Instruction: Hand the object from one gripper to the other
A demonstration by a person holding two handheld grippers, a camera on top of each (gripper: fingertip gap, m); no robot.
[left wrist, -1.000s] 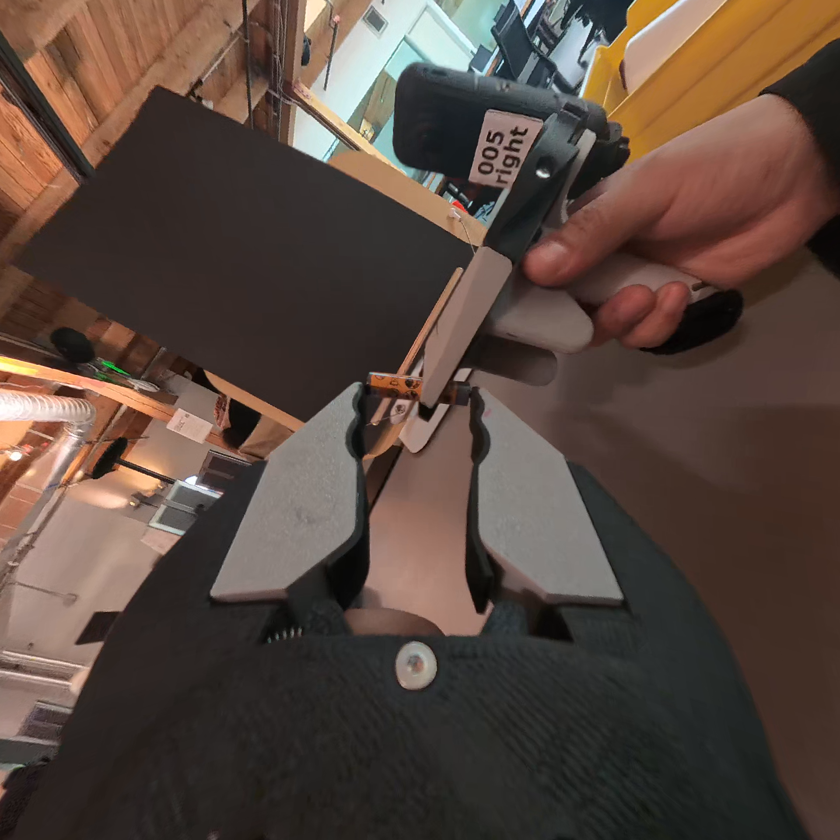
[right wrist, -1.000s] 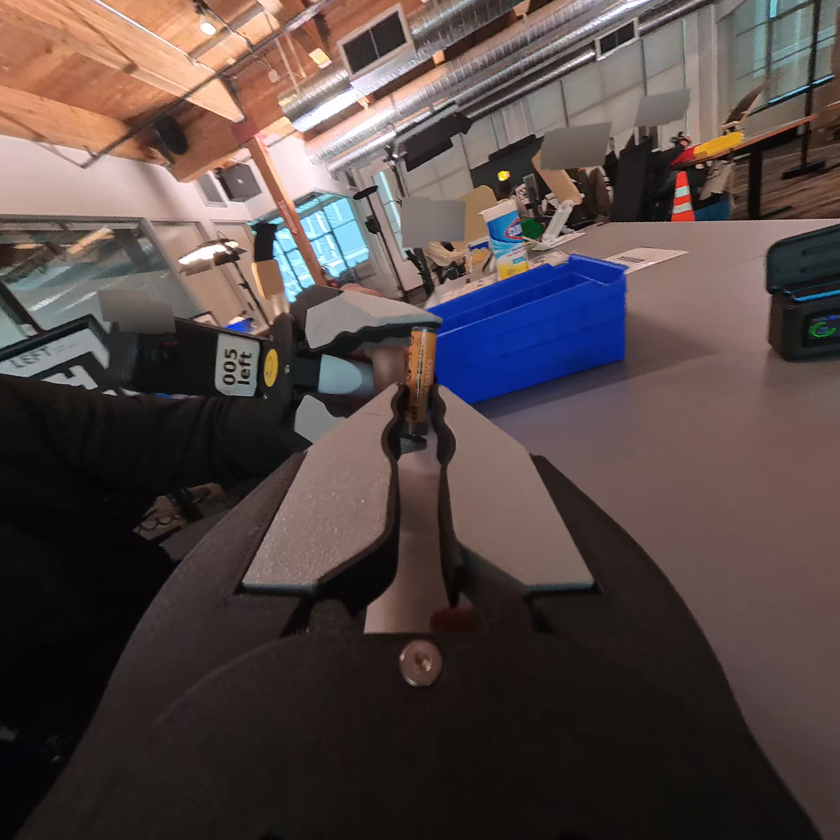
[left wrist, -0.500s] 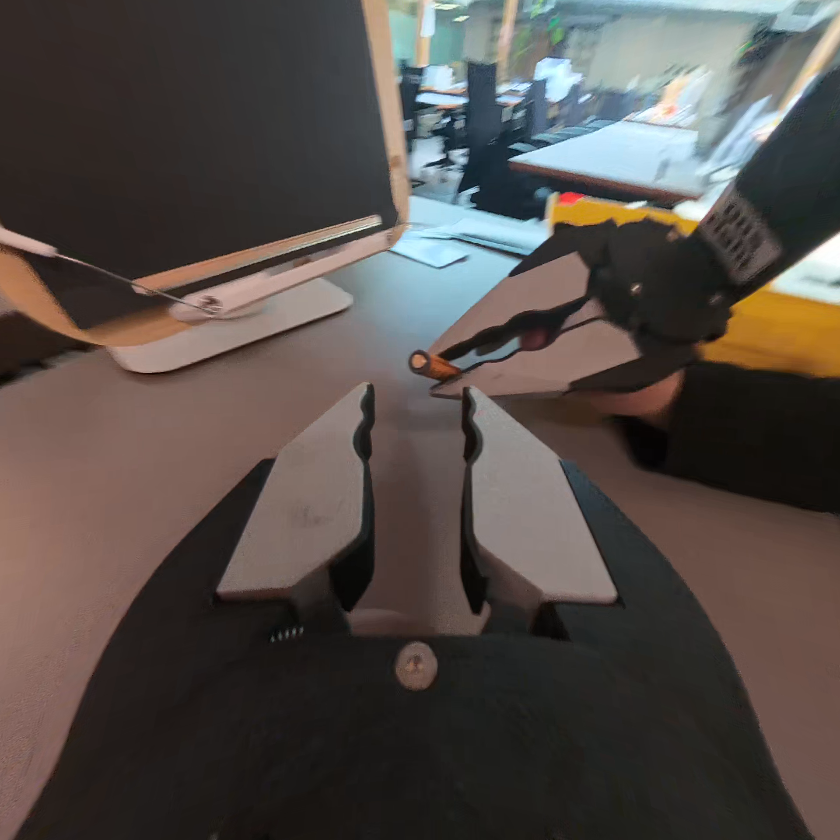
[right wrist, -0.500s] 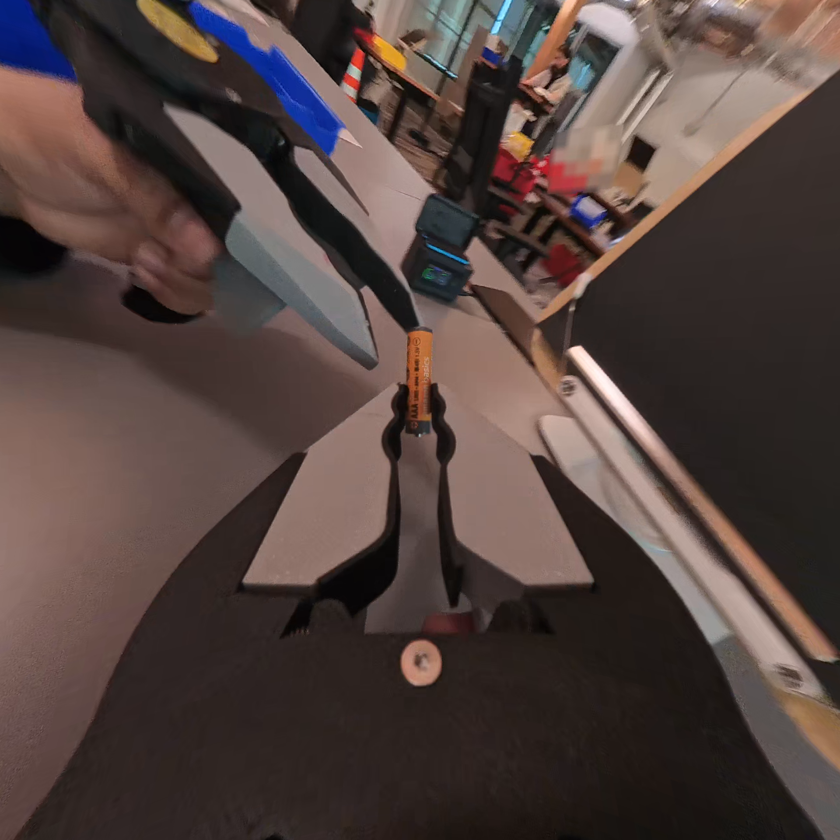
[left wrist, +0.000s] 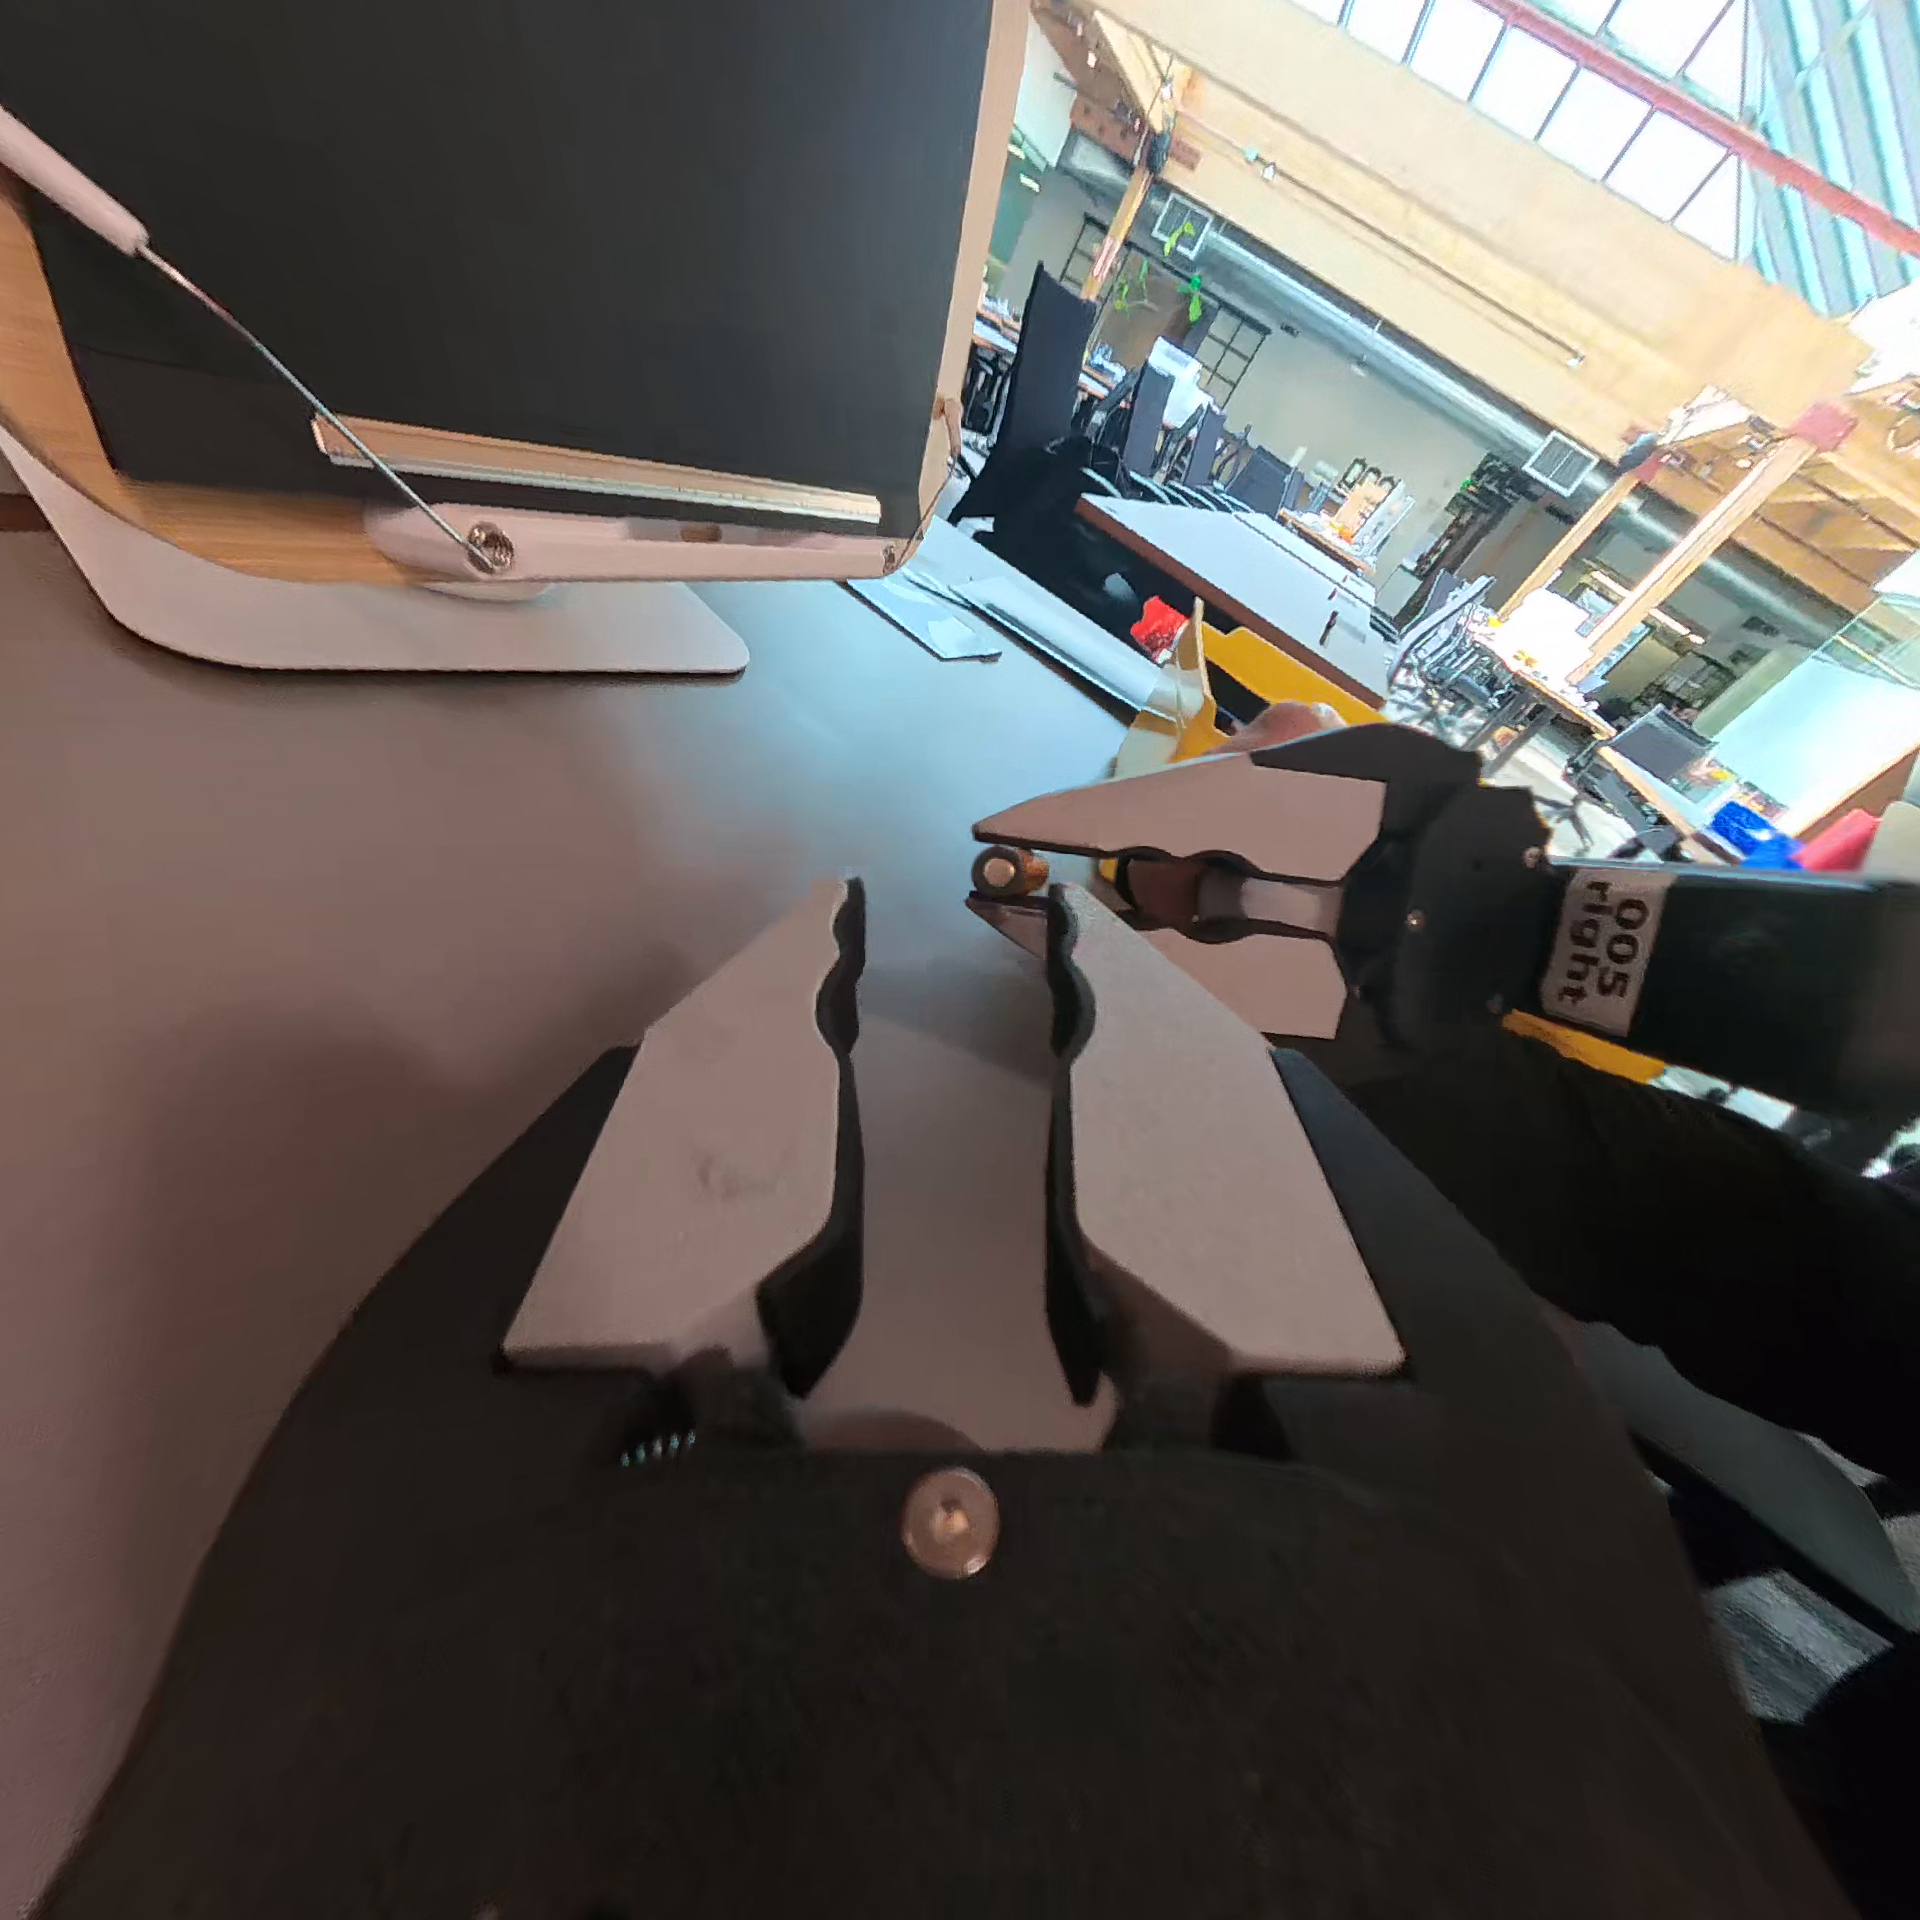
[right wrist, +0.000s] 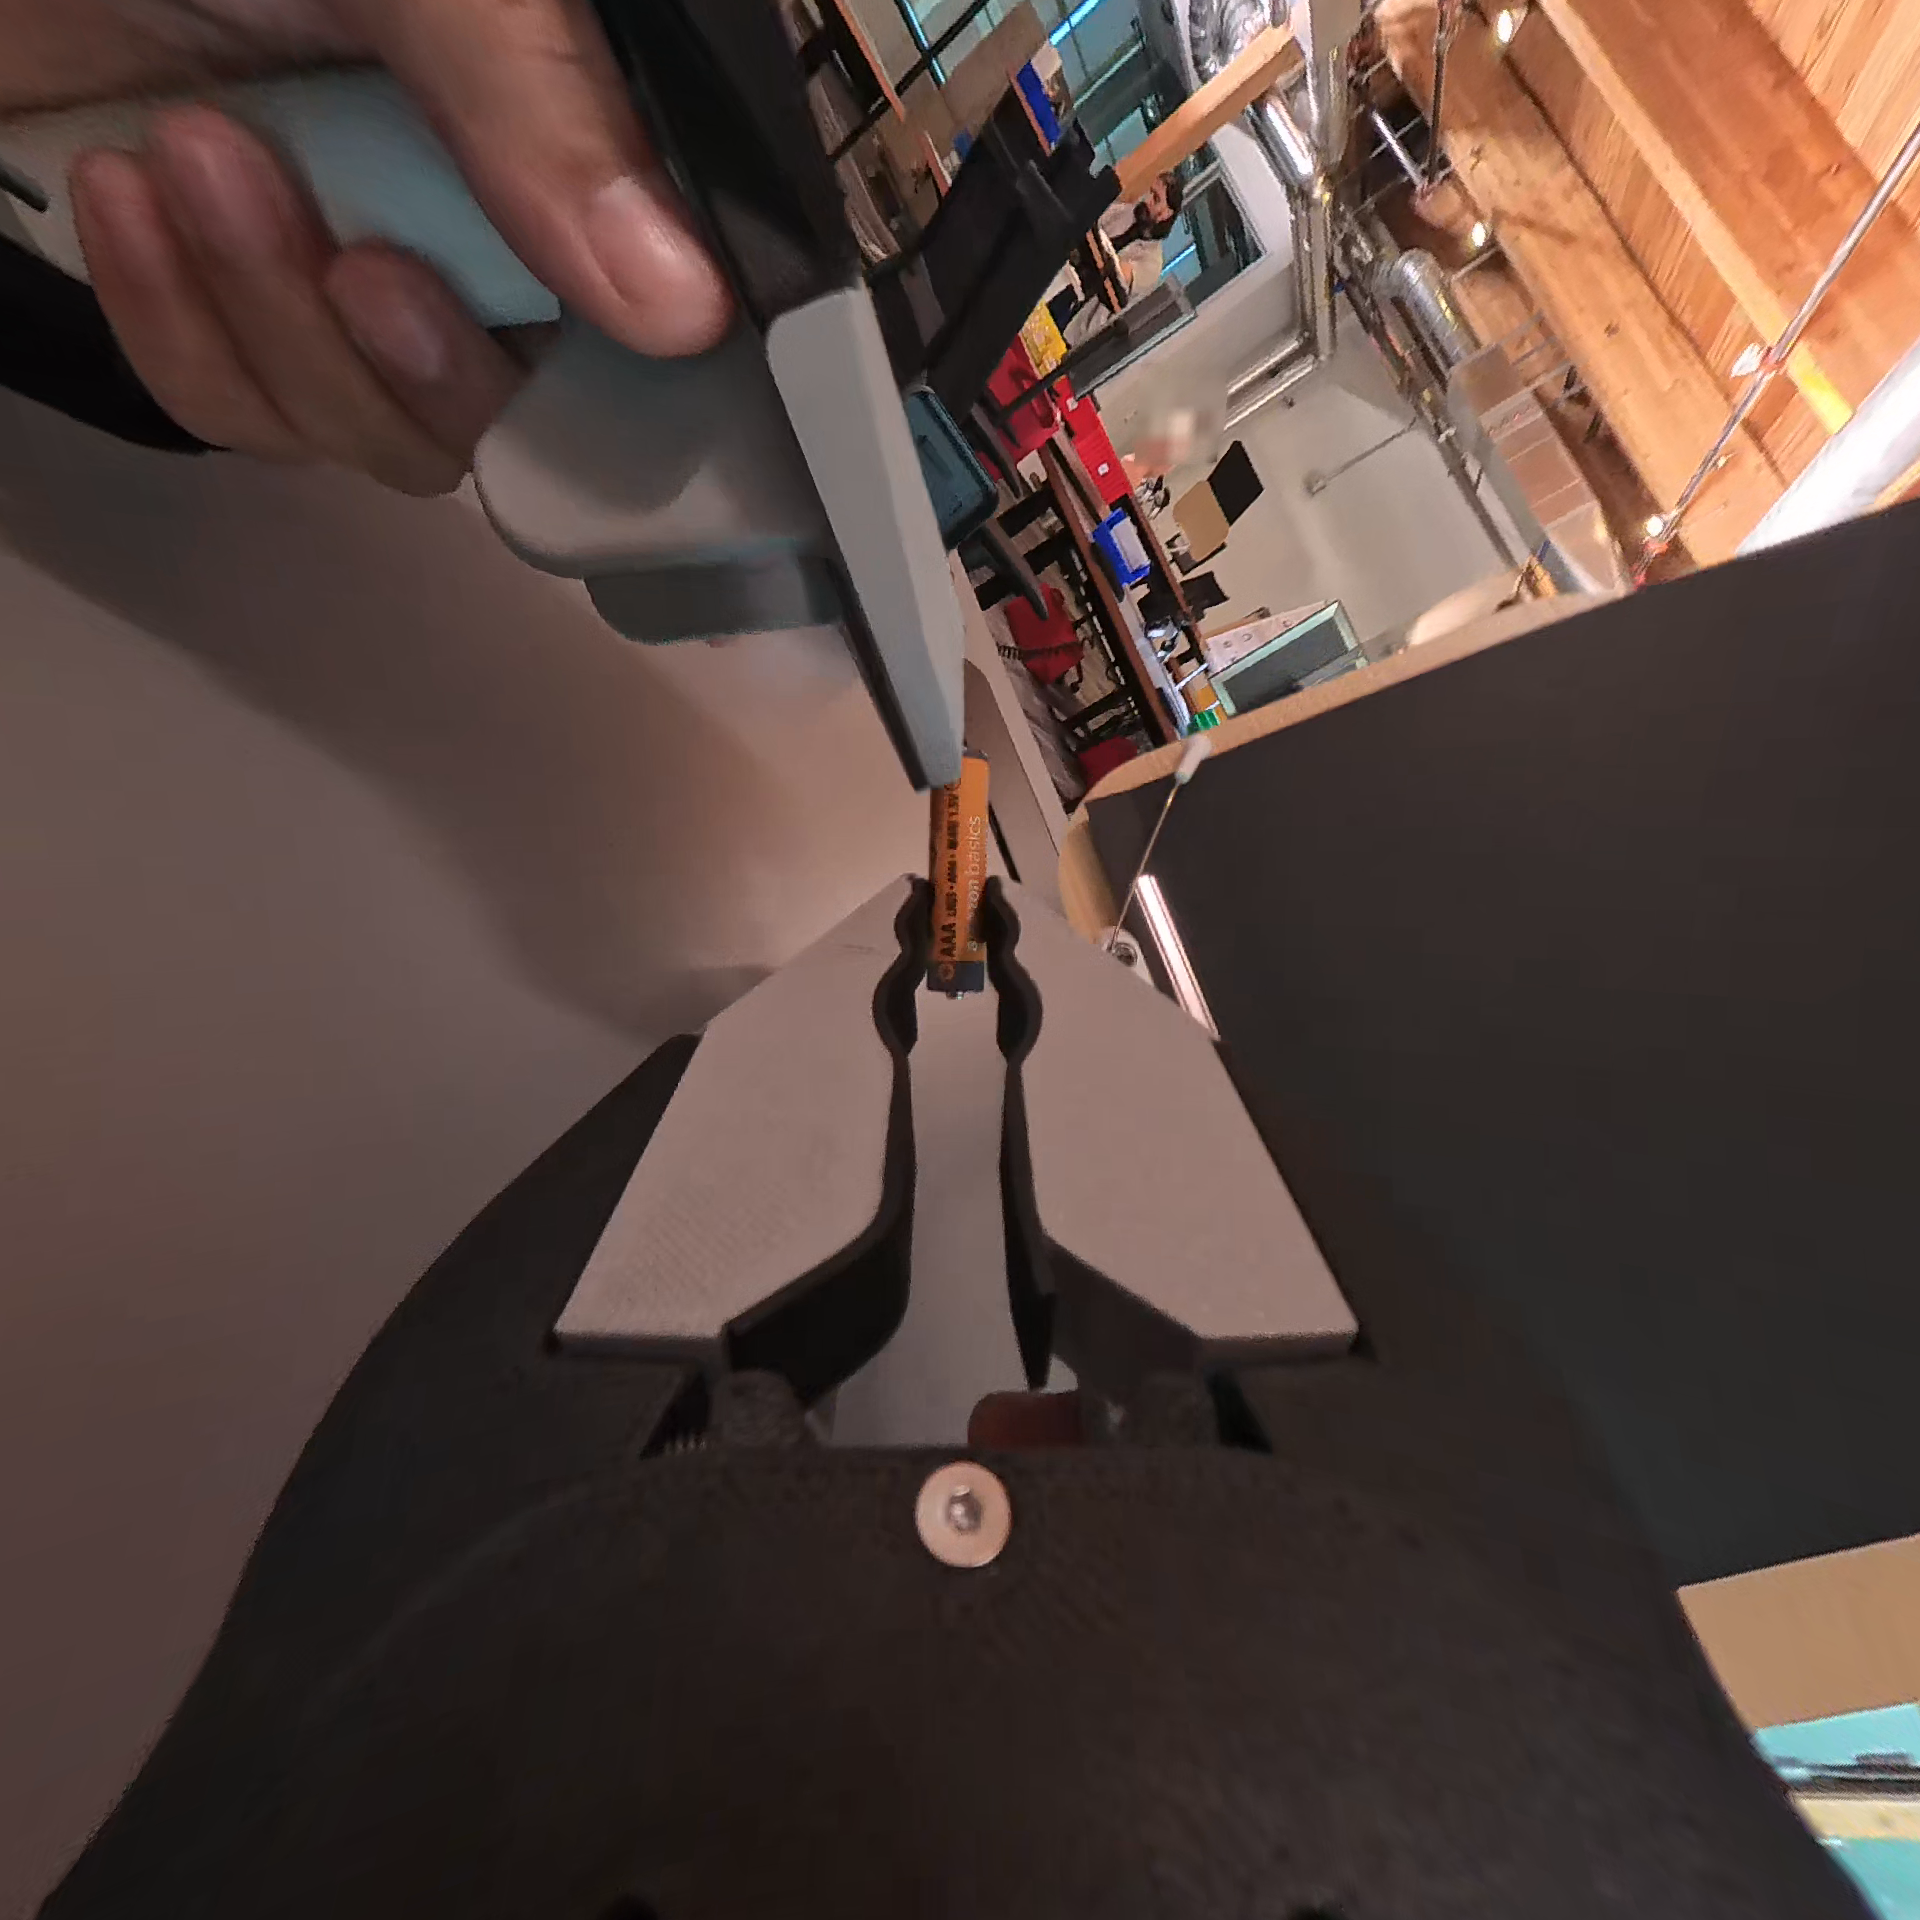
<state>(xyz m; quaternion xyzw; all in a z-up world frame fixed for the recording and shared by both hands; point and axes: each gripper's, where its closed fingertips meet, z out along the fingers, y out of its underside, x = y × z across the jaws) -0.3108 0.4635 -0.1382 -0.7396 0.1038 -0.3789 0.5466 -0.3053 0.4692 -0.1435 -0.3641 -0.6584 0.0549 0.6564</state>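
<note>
Right gripper (right wrist: 954, 914): pressed together on the battery (right wrist: 958, 894); we see the notched tips pinching its lower end, the rest standing out past them.
Battery: small orange and black cylinder, held in the air above the table (left wrist: 312, 935). In the left wrist view we see its metal end cap (left wrist: 1003, 871) just beyond our right fingertip.
Left gripper (left wrist: 951, 914): spread, nothing between the fingers. One grey finger (right wrist: 883, 582) comes down from above and reaches the battery's free top end; we cannot tell whether it touches.
Handling, our judgement: light and rigid, so little squeeze is needed. The wrapper looks smooth and the body is round, so it may roll or slip between flat pads.
Where to hold, our judgement: the exposed upper half, across the cylinder, seated in a notch. Keep the right pinch on until the left has closed.
Hand (right wrist: 343, 281): wrapped around the left gripper's handle.
Far side: a black board (left wrist: 499, 218) on a white stand (left wrist: 416, 623) at the back of the table.
</note>
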